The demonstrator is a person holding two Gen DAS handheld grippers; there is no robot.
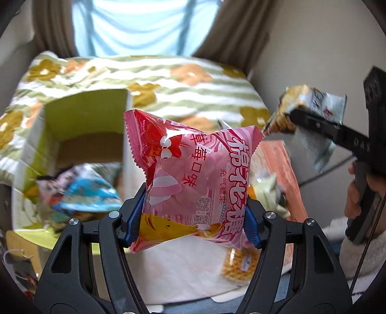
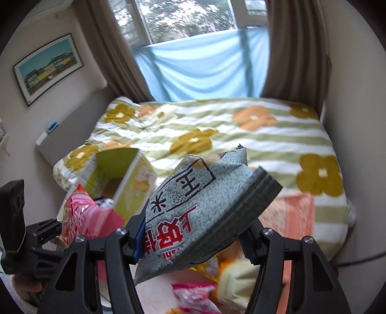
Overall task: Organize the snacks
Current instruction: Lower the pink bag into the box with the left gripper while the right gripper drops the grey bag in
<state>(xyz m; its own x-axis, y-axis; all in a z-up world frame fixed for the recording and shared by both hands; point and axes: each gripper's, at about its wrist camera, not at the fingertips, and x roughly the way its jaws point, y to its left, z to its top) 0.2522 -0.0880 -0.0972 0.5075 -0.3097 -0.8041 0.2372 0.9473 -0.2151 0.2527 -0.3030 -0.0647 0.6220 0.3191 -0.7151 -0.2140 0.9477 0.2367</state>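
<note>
My left gripper [image 1: 191, 223] is shut on a pink marshmallow bag [image 1: 193, 176] and holds it in the air, right of a green cardboard box [image 1: 84, 116] with several snack packs [image 1: 79, 190] in it. My right gripper [image 2: 193, 244] is shut on a grey-green rice-cracker bag [image 2: 200, 212], held above loose snacks [image 2: 217, 285]. The right gripper and its bag [image 1: 311, 108] show at the right of the left wrist view. The pink bag [image 2: 84, 215] and the box [image 2: 120, 174] show at the left of the right wrist view.
A bed with a striped flower blanket [image 2: 241, 135] lies behind. An orange box [image 1: 282, 169] stands at the right, with a waffle-snack pack [image 1: 238, 265] lying on white cloth below. Curtains and a window [image 2: 193, 21] are at the back. A framed picture [image 2: 45, 65] hangs left.
</note>
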